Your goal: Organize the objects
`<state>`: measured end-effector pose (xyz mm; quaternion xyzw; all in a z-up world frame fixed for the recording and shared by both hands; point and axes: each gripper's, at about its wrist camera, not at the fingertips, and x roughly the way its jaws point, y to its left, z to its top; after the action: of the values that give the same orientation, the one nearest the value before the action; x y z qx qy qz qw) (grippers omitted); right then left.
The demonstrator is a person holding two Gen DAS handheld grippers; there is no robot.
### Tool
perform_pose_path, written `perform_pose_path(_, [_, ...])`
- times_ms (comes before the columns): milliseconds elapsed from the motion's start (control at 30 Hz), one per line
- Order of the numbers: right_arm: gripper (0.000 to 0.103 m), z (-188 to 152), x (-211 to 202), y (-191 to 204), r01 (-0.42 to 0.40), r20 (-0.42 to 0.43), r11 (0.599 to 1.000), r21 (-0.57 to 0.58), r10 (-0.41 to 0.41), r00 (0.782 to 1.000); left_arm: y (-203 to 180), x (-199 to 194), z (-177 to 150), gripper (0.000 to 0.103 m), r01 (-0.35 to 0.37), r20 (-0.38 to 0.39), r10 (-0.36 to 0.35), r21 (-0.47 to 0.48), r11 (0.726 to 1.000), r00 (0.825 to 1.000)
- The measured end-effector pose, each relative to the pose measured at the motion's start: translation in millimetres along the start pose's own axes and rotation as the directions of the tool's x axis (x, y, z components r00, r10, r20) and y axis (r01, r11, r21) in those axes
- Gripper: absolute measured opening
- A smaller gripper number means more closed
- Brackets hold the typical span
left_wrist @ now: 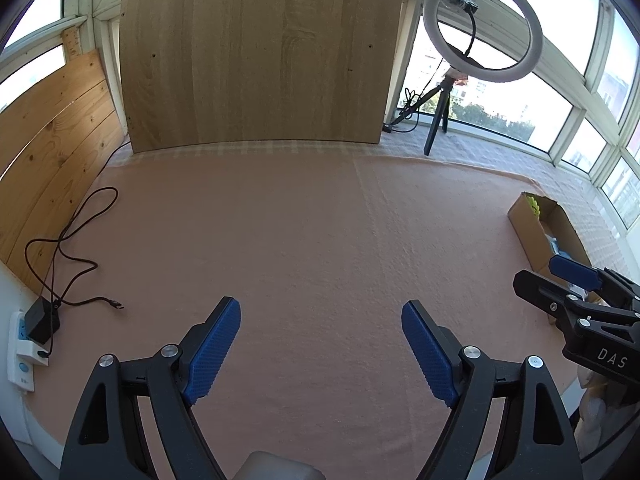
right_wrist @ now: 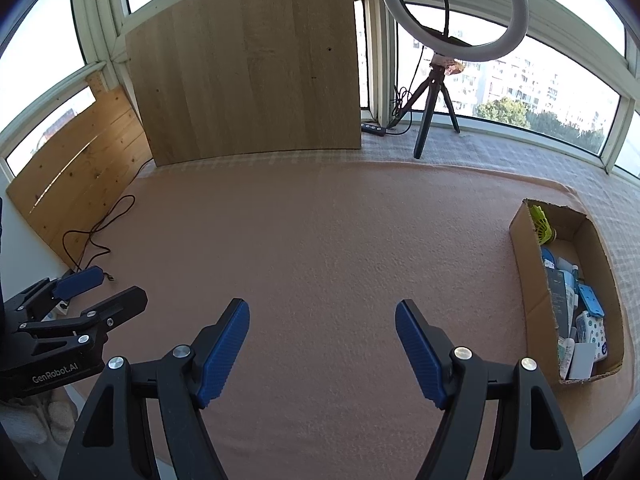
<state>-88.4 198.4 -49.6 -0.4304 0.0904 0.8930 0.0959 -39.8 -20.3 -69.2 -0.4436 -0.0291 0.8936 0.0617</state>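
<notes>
While both tools hang above the bare pink cloth (right_wrist: 320, 240), nothing lies between their pads: the left gripper (left_wrist: 320, 344) stands wide with only cloth under it, and the right gripper (right_wrist: 322, 344) is likewise spread and holds nothing. In the right wrist view the left tool shows at the near left of the right one, also empty.

The task's things sit in the cardboard box (right_wrist: 524, 280), ahead and to the right of the right gripper, well apart from its fingertips. Inside it are a yellow-green handheld fan (right_wrist: 544, 228) at the far end, then blue and white packets (right_wrist: 588, 320) and small bottles packed toward the near end. I cannot tell each item apart. From the left gripper the box is farther off to the right, partly behind the right tool.

Ahead and to the left of the left gripper a dark cable (left_wrist: 76, 248) loops across the cloth to a charger (left_wrist: 40, 320) in a power strip. A ring light (right_wrist: 452, 8) on a tripod stands far ahead.

With no loose item on the cloth, the sorting looks either finished or not begun; I judge this a pause between steps. If work goes on, the right gripper would have to swing right over the box and come down on one piece without snagging its neighbours.
</notes>
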Motion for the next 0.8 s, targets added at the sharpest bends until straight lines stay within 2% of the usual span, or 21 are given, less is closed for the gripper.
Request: perform_pose_path(800, [0.072, -1.5, 2.5, -6.3, 0.008, -0.01, 1.0, 0.009, -0.008, 1.0, -4.6, 2.3, 3.1, 0.085, 0.01, 0.001, -0.01, 0.004, 1.0, 1.0])
